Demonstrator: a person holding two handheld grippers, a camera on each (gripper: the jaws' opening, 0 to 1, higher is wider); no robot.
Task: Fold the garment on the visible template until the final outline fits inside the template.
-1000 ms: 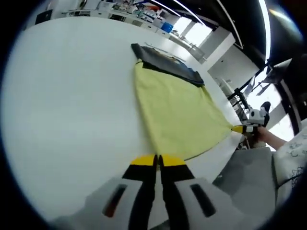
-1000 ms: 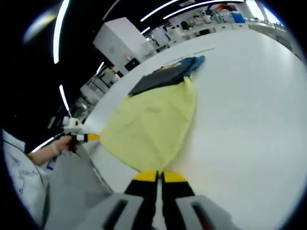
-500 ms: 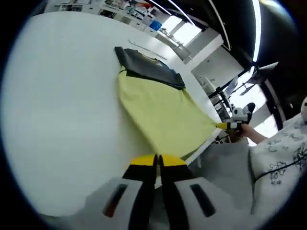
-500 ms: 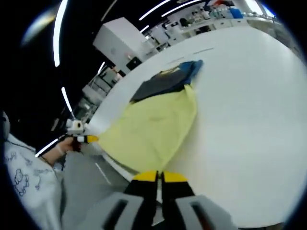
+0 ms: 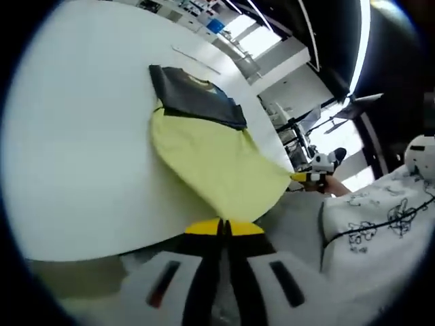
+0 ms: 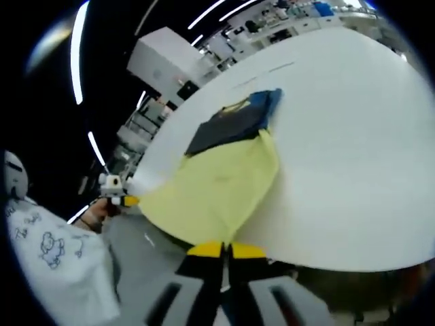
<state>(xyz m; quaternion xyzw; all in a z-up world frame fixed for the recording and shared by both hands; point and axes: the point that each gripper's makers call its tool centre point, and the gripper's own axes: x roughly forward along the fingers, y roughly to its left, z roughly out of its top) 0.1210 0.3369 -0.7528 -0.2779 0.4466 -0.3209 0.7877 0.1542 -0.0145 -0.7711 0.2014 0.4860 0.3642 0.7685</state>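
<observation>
White table (image 5: 75,136) carried the yellow garment (image 5: 211,163); both grippers (image 5: 223,227) (image 6: 225,250) clamped its near corners. Risk: pulling it off the dark template (image 5: 194,98).

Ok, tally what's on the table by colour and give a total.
Yellow garment: 1
Dark sheet beneath its far end: 1
Total on the white table: 2

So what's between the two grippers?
The yellow garment is stretched between them, seen in both views. The left gripper and right gripper each pinch a corner; its far end lies by the dark template.
</observation>
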